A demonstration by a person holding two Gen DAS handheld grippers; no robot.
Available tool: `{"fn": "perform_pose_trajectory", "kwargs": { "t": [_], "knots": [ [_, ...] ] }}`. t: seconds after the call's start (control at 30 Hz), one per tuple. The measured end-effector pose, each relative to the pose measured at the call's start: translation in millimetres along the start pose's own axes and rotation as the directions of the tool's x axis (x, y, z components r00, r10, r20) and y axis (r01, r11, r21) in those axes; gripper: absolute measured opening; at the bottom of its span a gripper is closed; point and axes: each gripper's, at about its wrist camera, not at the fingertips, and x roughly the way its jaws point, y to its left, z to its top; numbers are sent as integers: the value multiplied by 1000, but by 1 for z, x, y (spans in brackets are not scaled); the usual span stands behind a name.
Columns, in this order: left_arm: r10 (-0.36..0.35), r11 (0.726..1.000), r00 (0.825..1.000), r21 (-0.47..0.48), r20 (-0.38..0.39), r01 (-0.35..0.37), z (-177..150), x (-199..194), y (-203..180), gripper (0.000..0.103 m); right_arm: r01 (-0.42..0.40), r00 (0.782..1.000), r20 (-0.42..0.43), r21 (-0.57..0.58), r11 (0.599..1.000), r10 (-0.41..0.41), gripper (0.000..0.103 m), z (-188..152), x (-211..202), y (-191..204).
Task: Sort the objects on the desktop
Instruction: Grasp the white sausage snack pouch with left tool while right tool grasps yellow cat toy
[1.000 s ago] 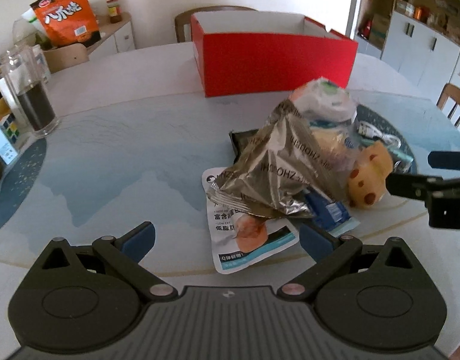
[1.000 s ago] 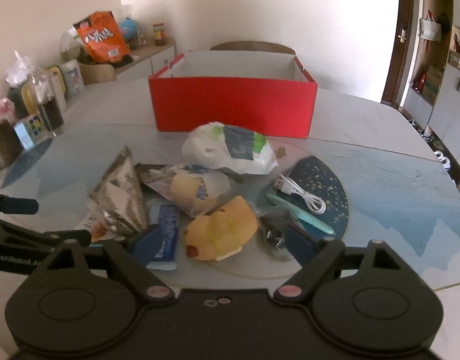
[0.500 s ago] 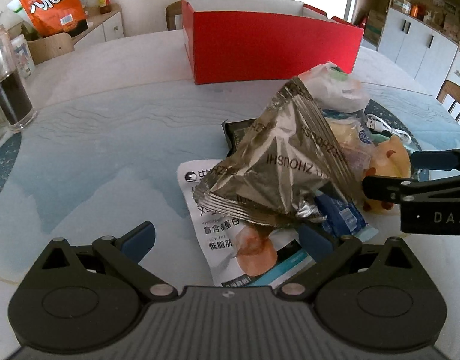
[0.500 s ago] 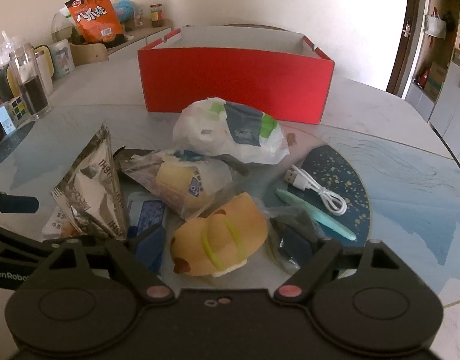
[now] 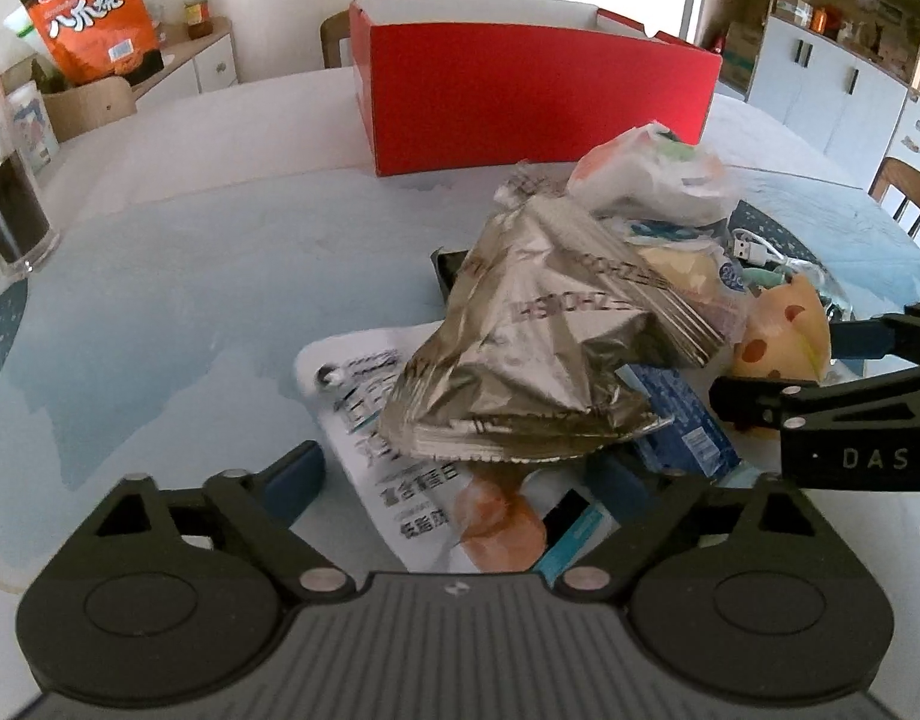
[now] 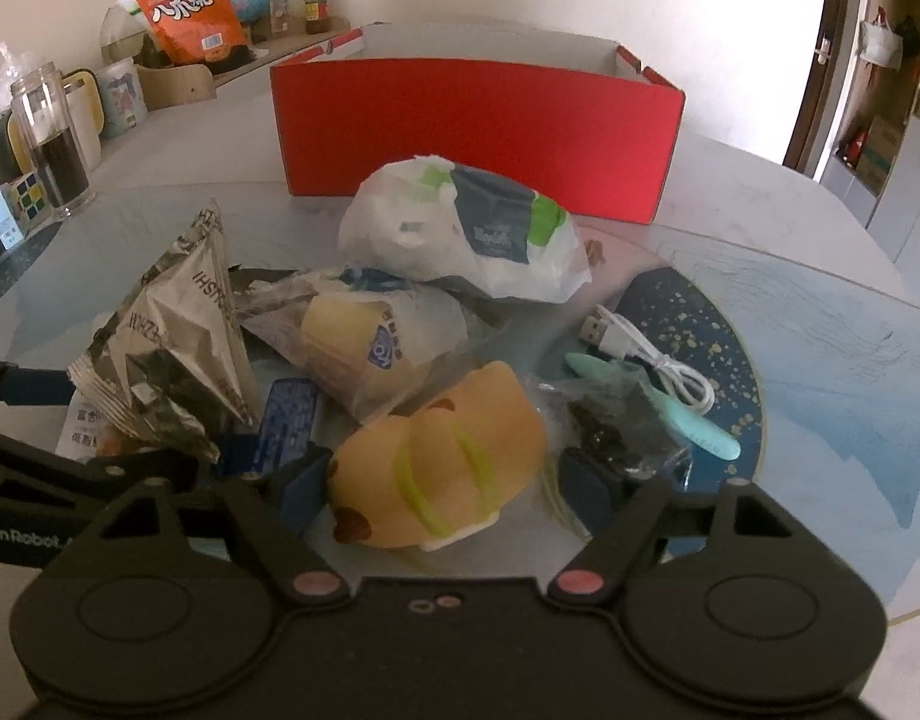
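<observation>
two grippers closing over a heap of packets

the left gripper (image 5: 466,480) hangs low over a flat white pouch (image 5: 412,468) with a printed orange picture. its jaws are closing, the pouch lies between them, and the blue pads do not press it yet. on that pouch leans a crinkled silver foil bag (image 5: 544,348), sharply creased and puffed into a pyramid. beside it lies a glossy blue packet (image 5: 682,420).

the right gripper (image 6: 442,480) is closing too, around a soft, rounded yellow plush toy (image 6: 442,456) with green stripes and brown spots. the toy sits between the pads, and i see no pinch on it.

behind the heap on the pale glassy surface (image 6: 820,324) stands an open red cardboard box (image 6: 478,126), matte and square-edged.

only the right view shows the thin white plastic bag (image 6: 460,234) in full, a clear-wrapped bun (image 6: 364,342), a coiled white usb cable (image 6: 646,342), a mint toothbrush (image 6: 658,402) and a small dark wrapped bundle (image 6: 616,426). only the left view shows the pouch's print and the right gripper's black arm reaching in from the side.
</observation>
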Motion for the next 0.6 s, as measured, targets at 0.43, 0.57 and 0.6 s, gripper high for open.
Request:
{"fn": "perform_pose_trajectory", "kwargs": {
  "t": [0.43, 0.57, 0.6],
  "knots": [
    [13, 1000, 1000, -2, 12, -13, 2, -2, 5, 69, 4, 1000, 5, -17, 1000, -4, 71, -2, -3, 0],
    [28, 1000, 999, -11, 24, -28, 3, -7, 8, 64, 11, 1000, 17, -17, 1000, -11, 69, -1, -6, -1],
    [30, 1000, 999, -9, 26, -29, 3, -8, 8, 63, 11, 1000, 20, -16, 1000, -10, 69, 0, -8, -1]
  ]
}}
